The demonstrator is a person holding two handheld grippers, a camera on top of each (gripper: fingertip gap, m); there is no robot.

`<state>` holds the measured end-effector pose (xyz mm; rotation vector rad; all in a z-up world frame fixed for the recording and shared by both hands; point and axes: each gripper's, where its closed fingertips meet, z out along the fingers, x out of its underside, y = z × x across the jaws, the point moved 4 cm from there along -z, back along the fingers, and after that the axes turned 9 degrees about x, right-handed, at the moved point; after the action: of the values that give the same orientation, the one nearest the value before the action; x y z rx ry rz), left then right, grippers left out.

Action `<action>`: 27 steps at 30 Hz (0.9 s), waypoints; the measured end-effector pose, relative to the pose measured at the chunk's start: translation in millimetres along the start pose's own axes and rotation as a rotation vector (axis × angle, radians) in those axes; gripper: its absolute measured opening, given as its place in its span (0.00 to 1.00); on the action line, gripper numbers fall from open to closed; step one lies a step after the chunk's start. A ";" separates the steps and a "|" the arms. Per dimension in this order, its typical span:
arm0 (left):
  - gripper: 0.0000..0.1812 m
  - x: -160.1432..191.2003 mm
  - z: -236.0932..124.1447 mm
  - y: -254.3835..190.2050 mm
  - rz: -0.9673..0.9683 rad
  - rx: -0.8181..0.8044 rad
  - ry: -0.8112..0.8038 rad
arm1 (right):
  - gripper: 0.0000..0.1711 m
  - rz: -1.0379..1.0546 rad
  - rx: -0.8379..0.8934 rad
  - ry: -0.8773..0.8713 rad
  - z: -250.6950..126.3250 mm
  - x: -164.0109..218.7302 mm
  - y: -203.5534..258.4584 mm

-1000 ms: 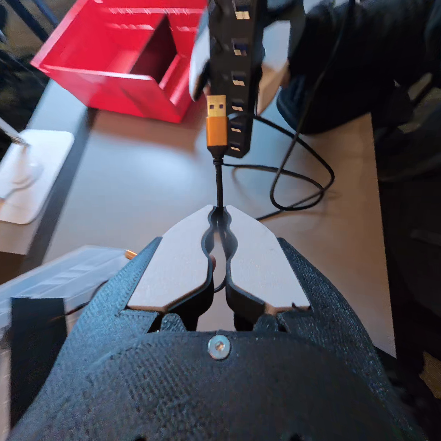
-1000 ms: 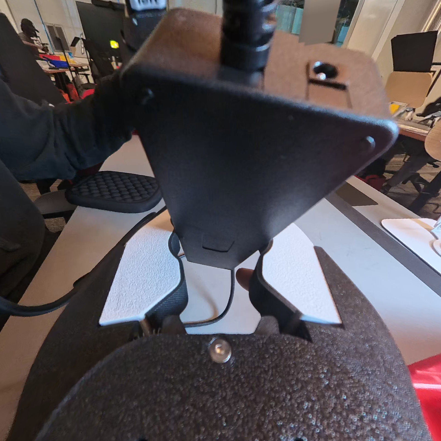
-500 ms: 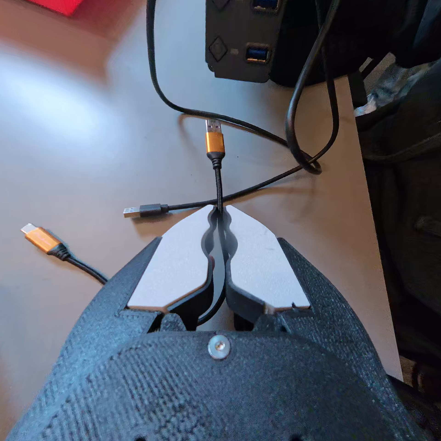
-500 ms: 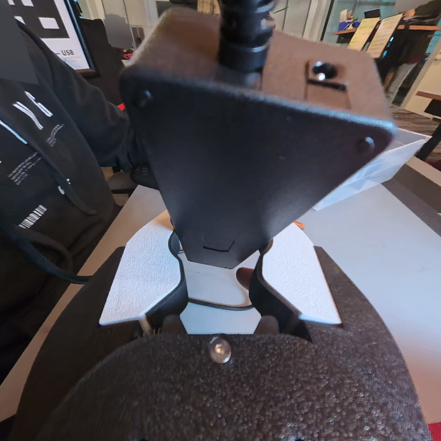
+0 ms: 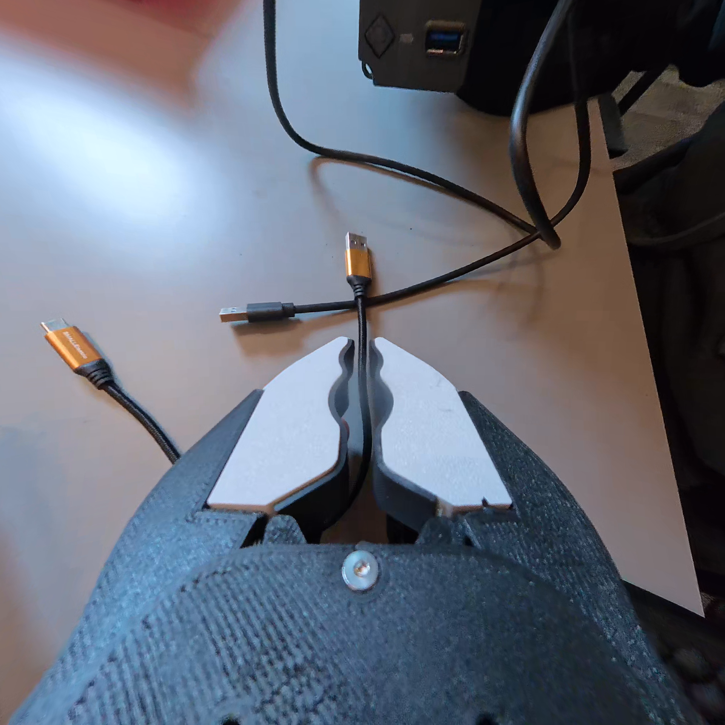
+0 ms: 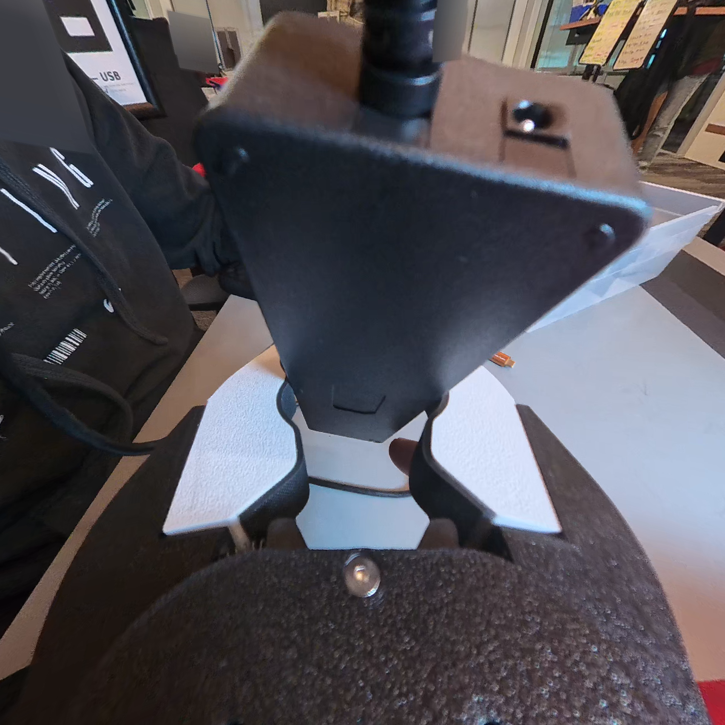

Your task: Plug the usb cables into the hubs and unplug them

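Left gripper: fingers nearly together, with a narrow gap; the braided cable runs between them, and a firm pinch cannot be told. Its orange USB plug lies beyond the tips on the table, crossing a black-plugged cable. Right gripper: clamped on the black hub, held above the table.

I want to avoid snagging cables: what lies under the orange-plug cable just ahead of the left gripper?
The orange-plug cable crosses over a black-plug cable on the table. Behind the left gripper tips, its run is hidden.
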<state>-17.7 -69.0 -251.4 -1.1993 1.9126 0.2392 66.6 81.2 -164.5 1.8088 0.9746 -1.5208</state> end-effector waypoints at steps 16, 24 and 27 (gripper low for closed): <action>0.02 -7.1 23.6 3.8 0.033 -0.202 0.179 | 0.37 -0.008 0.028 0.009 -0.5 -0.9 -2.0; 0.02 -48.7 -38.1 20.4 0.142 -0.577 -0.102 | 0.37 -0.012 0.066 -0.012 -3.9 -4.8 -6.8; 0.02 -68.3 -66.6 3.1 0.251 -0.647 -0.189 | 0.37 -0.013 0.077 -0.015 -4.9 -5.4 -8.2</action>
<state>-44.4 -59.5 -160.3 -1.2708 1.8676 1.1324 62.1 88.9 -158.0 1.8442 0.9341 -1.5973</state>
